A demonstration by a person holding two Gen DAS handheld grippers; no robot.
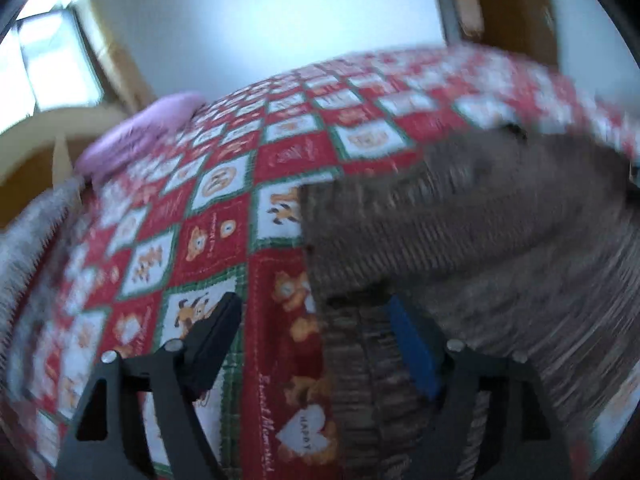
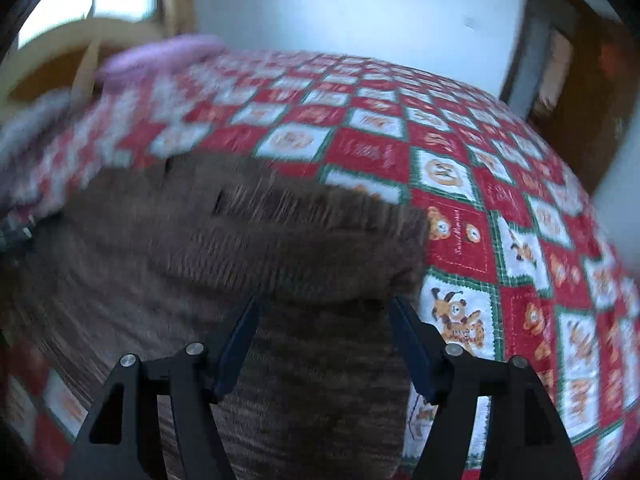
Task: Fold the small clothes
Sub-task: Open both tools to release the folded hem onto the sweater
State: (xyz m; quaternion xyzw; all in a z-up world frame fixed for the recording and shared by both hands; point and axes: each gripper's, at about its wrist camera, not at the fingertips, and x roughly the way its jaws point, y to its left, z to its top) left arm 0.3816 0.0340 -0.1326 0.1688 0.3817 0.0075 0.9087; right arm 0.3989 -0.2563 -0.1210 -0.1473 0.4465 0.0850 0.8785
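Brown ribbed knit garment [image 2: 224,248] lies folded over on the desk's red checked bear-print cloth [image 2: 500,184]. Left gripper [image 1: 312,312] jaws wide apart, nothing gripped, straddling the garment's left edge. Right gripper [image 2: 324,312] jaws wide apart, empty, over the folded edge. Purple fabric [image 1: 136,136] at far corner. Frames blurred.

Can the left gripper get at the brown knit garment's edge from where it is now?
Probably yes: the left gripper is open, and the brown knit garment lies right under it on the tablecloth, nothing between.
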